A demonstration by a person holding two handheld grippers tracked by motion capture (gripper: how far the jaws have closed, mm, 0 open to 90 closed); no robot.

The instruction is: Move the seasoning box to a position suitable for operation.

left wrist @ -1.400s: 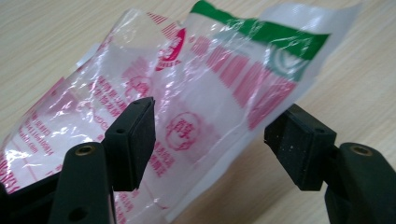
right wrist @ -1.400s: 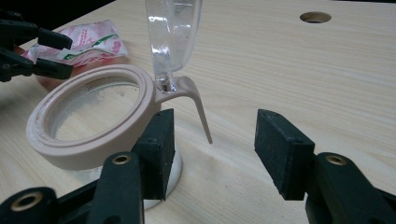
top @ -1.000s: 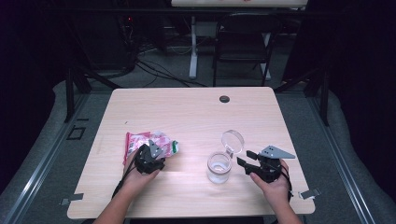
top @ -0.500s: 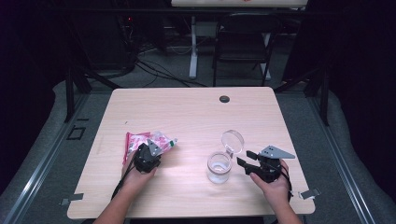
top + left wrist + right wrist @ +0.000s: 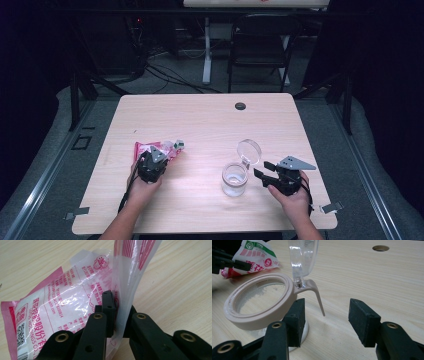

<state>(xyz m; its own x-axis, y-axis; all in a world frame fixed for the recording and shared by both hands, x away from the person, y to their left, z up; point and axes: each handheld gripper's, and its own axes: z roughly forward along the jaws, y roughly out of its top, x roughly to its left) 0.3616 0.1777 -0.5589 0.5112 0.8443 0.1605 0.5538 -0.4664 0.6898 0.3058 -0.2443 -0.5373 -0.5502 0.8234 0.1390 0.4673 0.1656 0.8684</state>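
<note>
Our left gripper (image 5: 113, 312) has just been closing and is now pinching the packet's (image 5: 62, 307) clear edge between its fingers; our right gripper (image 5: 325, 320) is gaping beside the jar (image 5: 259, 305), whose lid (image 5: 249, 151) is standing open.

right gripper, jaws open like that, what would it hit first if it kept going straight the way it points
Probably the clear jar with its lid flipped open: the right gripper points at it, one jaw already beside the jar's rim. Depth is uncertain.
</note>
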